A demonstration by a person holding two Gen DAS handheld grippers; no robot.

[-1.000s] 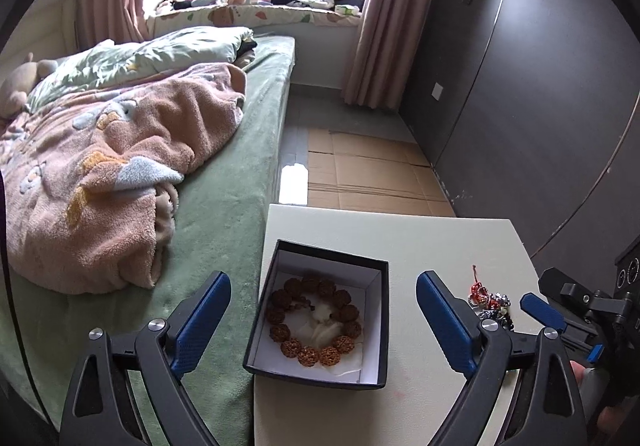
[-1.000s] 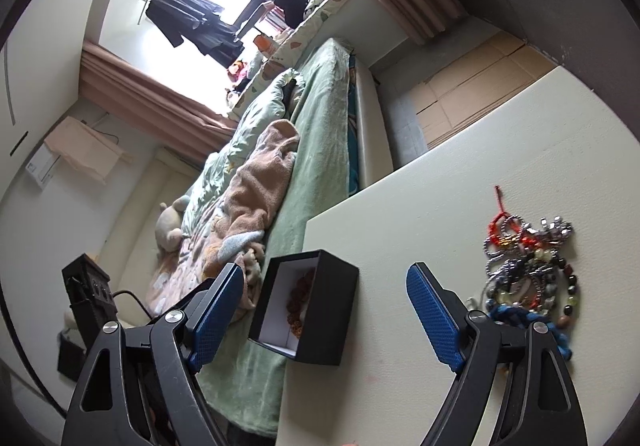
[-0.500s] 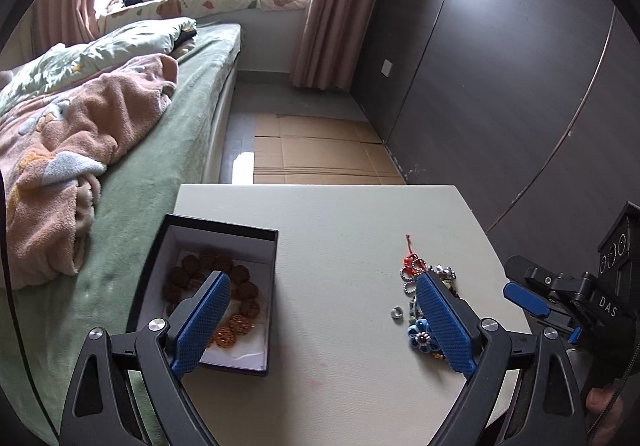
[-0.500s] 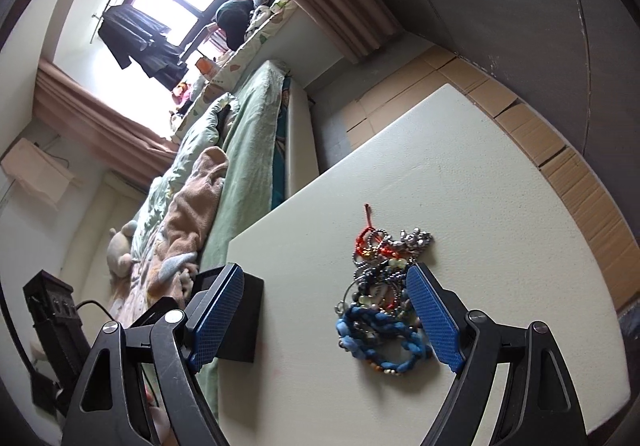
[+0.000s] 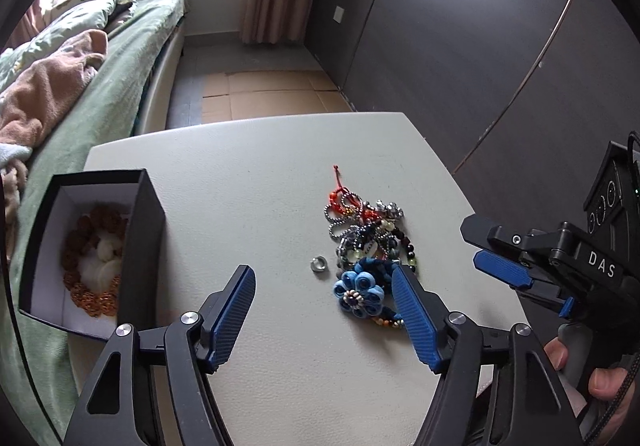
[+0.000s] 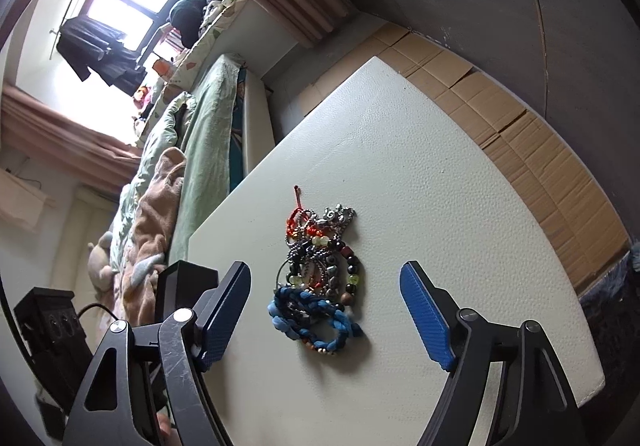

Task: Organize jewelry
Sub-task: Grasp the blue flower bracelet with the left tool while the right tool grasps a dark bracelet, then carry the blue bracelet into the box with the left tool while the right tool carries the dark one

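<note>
A tangled pile of bracelets and chains [image 5: 366, 236] lies on the white table [image 5: 248, 182], with a blue flower bracelet [image 5: 360, 292] at its near end and a small silver ring [image 5: 318, 264] beside it. The pile also shows in the right wrist view [image 6: 320, 262]. A black box [image 5: 86, 250] at the table's left edge holds a brown bead bracelet [image 5: 92, 266]. My left gripper [image 5: 324, 282] is open, low over the table, its tips either side of the ring and flower bracelet. My right gripper [image 6: 324, 278] is open and empty, just short of the pile; it also shows at the right of the left wrist view [image 5: 492, 254].
A bed with green sheets and a pink blanket [image 5: 52, 94] runs along the table's left side. Dark wardrobe doors [image 5: 460, 46] stand to the right. Cardboard [image 5: 272, 90] covers the floor beyond the table's far edge.
My left gripper has swung right, from over the black box to over the jewelry pile. My right gripper has turned and closed in on the pile, which now sits centred between its fingers.
</note>
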